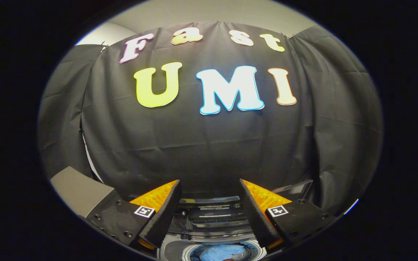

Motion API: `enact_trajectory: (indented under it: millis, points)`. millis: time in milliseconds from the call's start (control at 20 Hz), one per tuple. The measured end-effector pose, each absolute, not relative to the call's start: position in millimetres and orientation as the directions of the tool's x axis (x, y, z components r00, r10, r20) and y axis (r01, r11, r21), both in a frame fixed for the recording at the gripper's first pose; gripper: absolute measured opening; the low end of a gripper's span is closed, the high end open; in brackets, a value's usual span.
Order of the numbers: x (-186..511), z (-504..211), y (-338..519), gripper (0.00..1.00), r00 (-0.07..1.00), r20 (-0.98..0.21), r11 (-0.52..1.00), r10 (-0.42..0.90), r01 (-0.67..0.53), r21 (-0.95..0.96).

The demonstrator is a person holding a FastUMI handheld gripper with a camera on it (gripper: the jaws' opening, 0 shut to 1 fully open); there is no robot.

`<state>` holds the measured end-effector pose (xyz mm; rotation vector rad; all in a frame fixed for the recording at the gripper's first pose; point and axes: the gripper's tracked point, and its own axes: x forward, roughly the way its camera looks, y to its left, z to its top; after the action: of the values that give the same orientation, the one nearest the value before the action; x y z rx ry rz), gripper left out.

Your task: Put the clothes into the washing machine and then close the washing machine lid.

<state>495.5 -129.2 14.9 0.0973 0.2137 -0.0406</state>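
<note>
Blue clothes (220, 252) are lying inside the washing machine (212, 226) drum, low between the fingers. Tool (209, 190) is hanging above the open top, fingers spread apart, gripping nothing. Black cloth wall (209, 145) is standing beyond.

I see the booth's black cloth wall (209, 145) hanging in creased panels straight ahead, with a pale ceiling (212, 11) above its top edge. Off to my left stands a grey slab-like panel (76, 190), its nature unclear.

Washing machine (214, 217) partly hidden behind claw (209, 188) fingers; blue clothes (223, 251) in drum cut off at btm.
</note>
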Motion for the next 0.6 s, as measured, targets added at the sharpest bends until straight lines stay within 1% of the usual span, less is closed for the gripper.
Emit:
enact_trajectory:
  millis: [400,500,550,600]
  points:
    - [540.6,-9.6,-136.7,0.97,0.963,-0.261,0.992,-0.064,0.090,0.091]
    - [546.8,-16.2,-135.2,0.97,0.963,-0.262,0.995,-0.058,0.076,0.062]
    - [545.5,-24.1,-133.1,0.97,0.958,-0.281,0.997,-0.051,0.066,0.044]
    - [544.1,-21.8,-133.7,0.97,0.965,-0.258,0.998,-0.049,0.054,0.013]
